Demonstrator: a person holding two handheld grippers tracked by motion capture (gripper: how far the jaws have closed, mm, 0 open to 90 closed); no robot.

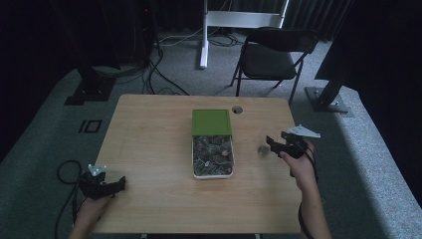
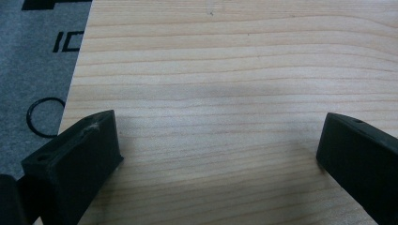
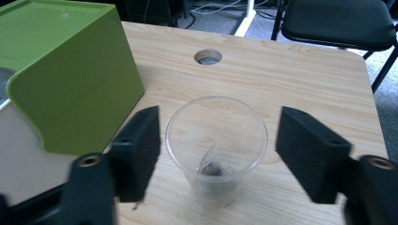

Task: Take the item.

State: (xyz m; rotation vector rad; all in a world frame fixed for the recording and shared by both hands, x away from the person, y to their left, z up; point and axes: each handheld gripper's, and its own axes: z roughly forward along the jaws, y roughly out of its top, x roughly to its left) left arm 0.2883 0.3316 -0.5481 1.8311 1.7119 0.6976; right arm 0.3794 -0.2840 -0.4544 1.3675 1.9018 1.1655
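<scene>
High view: landmark is the white bin (image 1: 213,174) mid-table, full of small wrapped bits, its green lid (image 1: 211,122) pushed to the far end. My right gripper (image 1: 271,143) sits just right of the bin, jaws pointing at a small clear cup (image 1: 262,149) standing between bin and claw. My left gripper (image 1: 121,183) rests well left of the bin, near the table's (image 1: 149,129) near-left corner, nothing by it.

Left gripper view: jaws spread wide, bare wood between them, holding nothing. Table edge and grey floor at left.

Right gripper view: clear cup (image 3: 216,147) upright between my jaws, one small wrapped piece (image 3: 212,165) at its bottom. Both pads stand clear of the cup wall, gaps either side, so the claw is open and grips nothing. Green lid (image 3: 70,79) looms left of the cup; a cable hole (image 3: 208,56) lies beyond it.

Risk, my read: the cup looks light and nearly empty. Pulling the claw back crooked could clip the rim with a pad and tip it, spilling the piece. Swinging toward the bin too low could knock the cup or catch the lid's edge.
</scene>
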